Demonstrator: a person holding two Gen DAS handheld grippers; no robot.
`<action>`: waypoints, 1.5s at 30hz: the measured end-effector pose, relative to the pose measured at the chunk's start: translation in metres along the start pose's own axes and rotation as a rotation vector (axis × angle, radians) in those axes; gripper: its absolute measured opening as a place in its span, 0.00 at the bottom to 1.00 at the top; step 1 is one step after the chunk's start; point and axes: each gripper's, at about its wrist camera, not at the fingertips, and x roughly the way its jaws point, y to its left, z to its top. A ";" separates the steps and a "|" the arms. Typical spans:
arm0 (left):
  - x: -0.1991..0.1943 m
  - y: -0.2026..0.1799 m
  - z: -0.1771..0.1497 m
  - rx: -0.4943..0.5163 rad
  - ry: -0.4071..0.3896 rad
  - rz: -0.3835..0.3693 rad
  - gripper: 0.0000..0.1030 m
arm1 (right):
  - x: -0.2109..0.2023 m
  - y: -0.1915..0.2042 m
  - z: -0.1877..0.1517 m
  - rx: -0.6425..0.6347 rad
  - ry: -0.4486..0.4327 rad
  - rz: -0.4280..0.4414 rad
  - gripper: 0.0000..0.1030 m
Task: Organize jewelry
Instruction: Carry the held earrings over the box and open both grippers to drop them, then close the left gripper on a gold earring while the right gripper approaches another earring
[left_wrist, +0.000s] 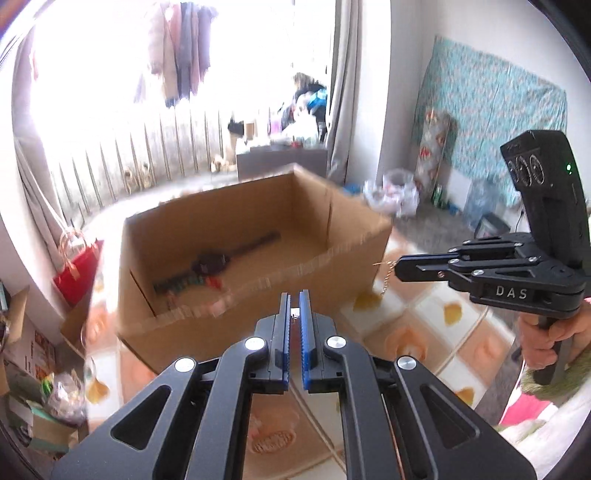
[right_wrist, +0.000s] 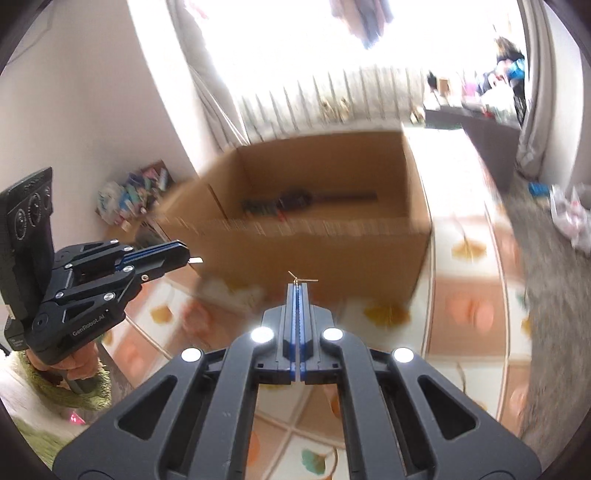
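Left wrist view shows a cardboard box (left_wrist: 258, 236) filling the middle of the frame, open at the top, with a dark watch (left_wrist: 218, 264) and some small coloured pieces lying on its floor. At the lower centre the left claw (left_wrist: 294, 314) is seen almost fully clenched, and a small pale piece, too small to be identified, is pinched at its tips. At the right edge of the same frame the right claw (left_wrist: 397, 268) is held by a hand (left_wrist: 546, 332), and a thin gold chain (left_wrist: 386, 278) is seen dangling from its tip, just beside the near right corner of the box. From the right wrist view the right claw (right_wrist: 298, 286) is shown clamped tight on that chain (right_wrist: 301, 279), of which only a short gold end is visible above the tips, in front of the box (right_wrist: 314, 206); the left claw (right_wrist: 186, 256) appears at the left of the frame with a small pale tab protruding from its closed tips. The step in hand is judged to be the carrying of jewelry toward the box, both pieces being held above the patterned floor mat (left_wrist: 424, 332) and outside the box. For the next move, each claw would need to be brought over the open box and then released, so that the pieces are dropped inside without the chain being caught on the cardboard rim.
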 end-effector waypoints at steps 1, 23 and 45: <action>-0.005 0.004 0.009 -0.001 -0.032 0.008 0.05 | -0.003 0.003 0.010 -0.018 -0.029 0.012 0.00; 0.051 0.072 0.035 -0.208 0.061 -0.001 0.05 | 0.090 -0.033 0.073 0.028 0.059 0.031 0.15; 0.011 0.024 -0.067 -0.181 0.223 -0.014 0.44 | 0.025 -0.015 -0.024 0.094 0.101 0.132 0.44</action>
